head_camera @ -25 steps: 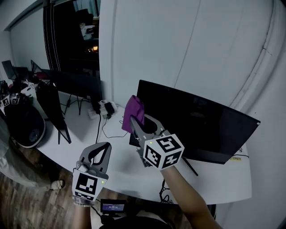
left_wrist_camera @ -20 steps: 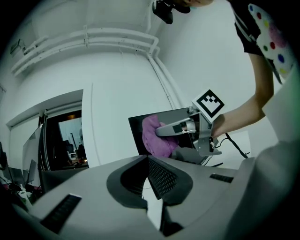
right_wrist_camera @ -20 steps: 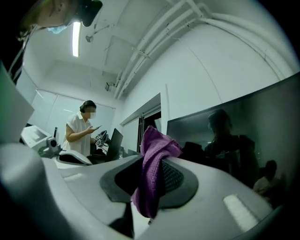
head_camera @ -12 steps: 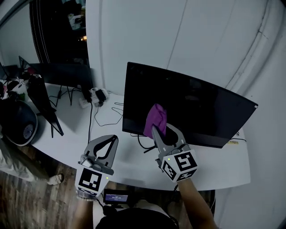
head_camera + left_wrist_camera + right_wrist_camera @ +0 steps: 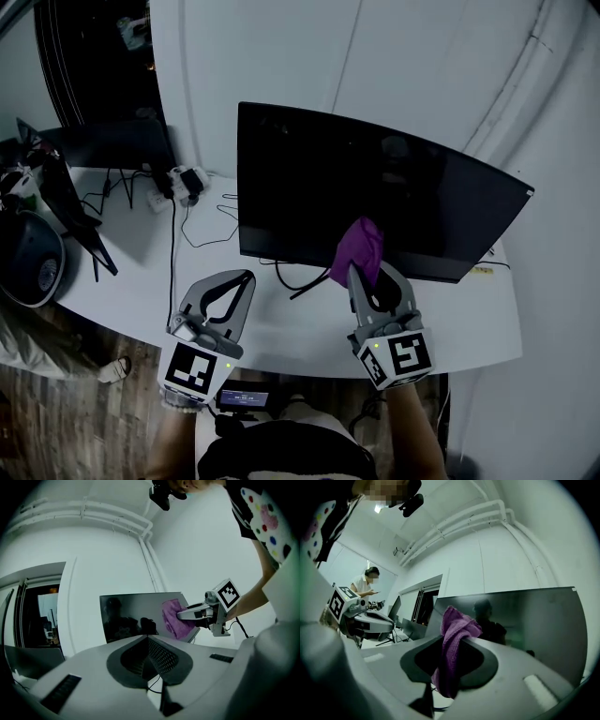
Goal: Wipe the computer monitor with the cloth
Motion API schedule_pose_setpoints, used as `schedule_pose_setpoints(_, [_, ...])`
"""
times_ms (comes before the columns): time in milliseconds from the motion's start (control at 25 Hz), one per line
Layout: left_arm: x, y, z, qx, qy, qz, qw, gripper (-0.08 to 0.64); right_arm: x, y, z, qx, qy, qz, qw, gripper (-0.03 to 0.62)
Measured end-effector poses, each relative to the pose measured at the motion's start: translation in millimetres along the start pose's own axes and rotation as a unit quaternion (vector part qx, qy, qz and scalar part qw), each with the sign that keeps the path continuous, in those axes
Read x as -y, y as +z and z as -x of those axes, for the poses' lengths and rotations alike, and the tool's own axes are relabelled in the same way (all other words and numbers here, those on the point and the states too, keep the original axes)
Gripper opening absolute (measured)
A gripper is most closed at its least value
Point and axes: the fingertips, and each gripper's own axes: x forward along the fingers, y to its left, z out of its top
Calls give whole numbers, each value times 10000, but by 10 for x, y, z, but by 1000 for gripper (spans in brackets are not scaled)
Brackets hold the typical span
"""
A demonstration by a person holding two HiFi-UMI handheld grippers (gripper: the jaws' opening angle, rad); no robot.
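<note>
**Cloth at the lower screen, right gripper leading**

Right gripper (image 5: 372, 277): jaws closed on a purple cloth (image 5: 360, 246). The cloth is pinched at the tips. One bunch stands up past them and a fold hangs down between the jaws, as the right gripper view shows.

Straight ahead of those tips is the monitor (image 5: 309, 178), dark and standing upright on the white desk (image 5: 281, 330). The cloth lies over the lower part of the screen, just above its bottom edge. From the left gripper view it appears pressed to the glass, though contact cannot be confirmed.

The monitor's long axis runs side to side, square across the line of the jaws. Most of the unwiped-looking screen lies to the gripper's left and above it, with a shorter stretch to its right. In my judgement the coming stroke must travel along that long axis, with the cloth kept flat on the glass.

Pose: the right gripper points forward and slightly upward into the screen, its marker cube toward the person and the forearm directly behind it.

Left gripper (image 5: 234, 281): jaws together, nothing between them. It hovers over the front of the desk, to the left of the right gripper and well apart from the screen. The right hand is plainly the nearer one.
</note>
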Motion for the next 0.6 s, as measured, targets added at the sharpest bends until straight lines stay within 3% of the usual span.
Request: schedule_pose_setpoints(600, [159,-28,-5,-58,-274,90,9996,6,110,-314,491,-415,-519,-85,9978,91])
